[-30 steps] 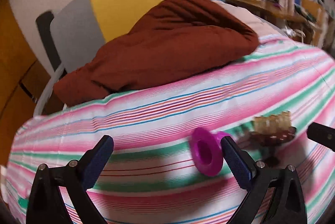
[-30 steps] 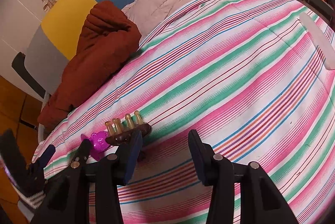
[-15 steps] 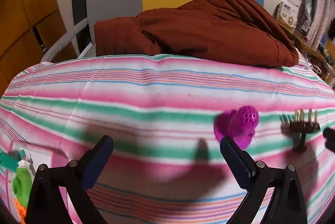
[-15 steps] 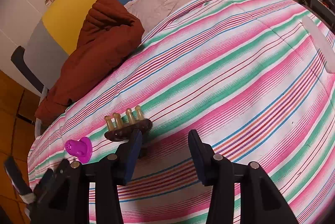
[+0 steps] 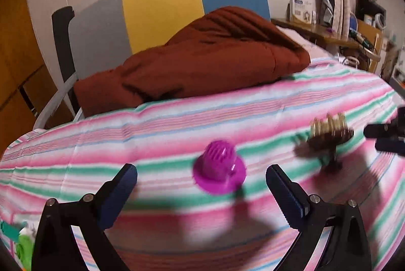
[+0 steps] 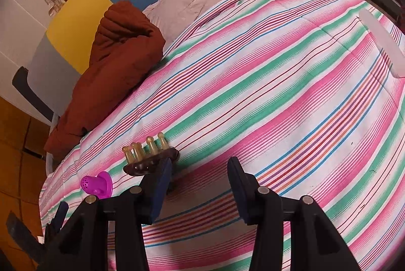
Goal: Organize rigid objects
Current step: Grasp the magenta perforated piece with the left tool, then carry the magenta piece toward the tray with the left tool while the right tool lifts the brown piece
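Left tongs (image 5: pixel 201 191) are standing wide open over the striped bed cover (image 6: pixel 253 99), gripping nothing. A purple perforated cap (image 5: pixel 219 173) is sitting on the cover between the two fingers and just ahead of them, touching neither, flange down. The view is blurred. Right tongs (image 6: pixel 200 185) are hanging partly open, nothing between the pads. A brown wooden massager (image 6: pixel 152 159) with pale knobbed prongs pointing up is sitting just beside the right tongs' left finger; contact cannot be told. The cap is lying near the massager, apart from it. A rust-brown blanket (image 5: pixel 202 58) is lying bunched at the far end against the headboard (image 5: pixel 162 7).
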The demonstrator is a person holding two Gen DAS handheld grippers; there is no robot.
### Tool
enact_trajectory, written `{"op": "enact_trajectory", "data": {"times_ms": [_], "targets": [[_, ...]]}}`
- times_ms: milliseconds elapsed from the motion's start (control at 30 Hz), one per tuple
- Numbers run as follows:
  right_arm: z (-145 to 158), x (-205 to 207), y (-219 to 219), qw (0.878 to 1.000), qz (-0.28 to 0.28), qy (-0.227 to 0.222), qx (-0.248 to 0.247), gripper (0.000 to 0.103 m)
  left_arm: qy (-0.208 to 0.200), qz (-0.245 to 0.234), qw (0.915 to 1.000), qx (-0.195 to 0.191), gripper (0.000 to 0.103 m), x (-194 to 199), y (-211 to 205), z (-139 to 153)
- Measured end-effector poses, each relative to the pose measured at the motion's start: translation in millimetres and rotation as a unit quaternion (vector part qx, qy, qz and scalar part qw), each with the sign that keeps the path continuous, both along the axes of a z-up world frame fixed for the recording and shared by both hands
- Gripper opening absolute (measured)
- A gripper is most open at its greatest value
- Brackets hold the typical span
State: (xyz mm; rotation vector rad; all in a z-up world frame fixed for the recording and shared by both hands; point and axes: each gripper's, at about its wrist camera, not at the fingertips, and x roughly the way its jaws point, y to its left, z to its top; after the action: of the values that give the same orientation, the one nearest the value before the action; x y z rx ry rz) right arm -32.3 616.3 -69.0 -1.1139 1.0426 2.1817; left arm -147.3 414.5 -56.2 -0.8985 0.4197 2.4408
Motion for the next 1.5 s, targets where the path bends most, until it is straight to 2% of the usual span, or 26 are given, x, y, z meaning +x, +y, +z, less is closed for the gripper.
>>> {"op": "enact_trajectory", "data": {"times_ms": [67, 167, 233, 267, 333, 433, 700, 900, 1033, 1133, 1233, 1333, 1500], "targets": [[0.9, -0.7, 0.6, 1.000, 0.000, 0.001, 0.000, 0.046, 0.000, 0.004, 1.0000, 0.003, 0.101, -8.3, 8.9, -3.1], [1.3, -2.4, 0.4, 1.000, 0.001, 0.002, -0.001, 0.046, -0.014, 0.007, 0.9999, 0.000, 0.086, -15.1, 16.4, -11.3], [0.4, -4.2, -0.3, 1.000, 0.004, 0.001, -0.003, 0.046, -0.029, 0.002, 0.9995, -0.009, 0.068, -19.3, 21.7, -17.8], [-0.1, -5.1, -0.6, 1.000, 0.005, 0.001, -0.004, 0.046, -0.037, 0.000, 0.9993, -0.009, 0.062, -22.0, 22.6, -20.1], [-0.5, -6.9, -1.7, 1.000, 0.009, 0.001, -0.005, 0.046, -0.054, -0.005, 0.9985, 0.001, 0.035, -26.0, 20.3, -23.9], [-0.1, -7.9, -2.3, 1.000, 0.012, 0.001, -0.002, 0.046, -0.068, -0.004, 0.9974, 0.025, 0.034, -29.4, 11.4, -25.3], [-5.6, -9.2, -2.6, 1.000, 0.015, -0.003, -0.015, 0.046, -0.053, 0.006, 0.9969, 0.058, 0.033, -8.7, -21.4, -21.5], [-7.8, -8.2, -24.0, 0.998, 0.057, -0.011, -0.023, 0.046, -0.028, 0.011, 0.9975, 0.064, 0.033, 17.5, -45.2, -17.3], [-11.5, -24.7, -41.9, 0.994, 0.105, -0.025, 0.013, 0.046, -0.015, 0.011, 0.9976, 0.067, 0.033, 35.3, -59.9, -15.0], [-16.7, -41.5, -56.9, 0.987, 0.143, -0.034, 0.057, 0.041, -0.007, 0.011, 0.9974, 0.071, 0.033, 48.1, -70.5, -13.5], [-27.4, -49.8, -59.9, 0.984, 0.156, -0.043, 0.075, 0.035, -0.006, 0.010, 0.9972, 0.074, 0.033, 56.9, -79.4, -13.8], [-27.6, -49.9, -59.4, 0.982, 0.161, -0.038, 0.091, 0.024, -0.012, 0.013, 0.9967, 0.079, 0.033, 62.1, -88.4, -15.3], [-25.6, -44.2, -54.7, 0.985, 0.165, -0.021, 0.049, 0.024, -0.038, 0.040, 0.9941, 0.094, 0.033, 60.5, -108.0, -20.5]]}}
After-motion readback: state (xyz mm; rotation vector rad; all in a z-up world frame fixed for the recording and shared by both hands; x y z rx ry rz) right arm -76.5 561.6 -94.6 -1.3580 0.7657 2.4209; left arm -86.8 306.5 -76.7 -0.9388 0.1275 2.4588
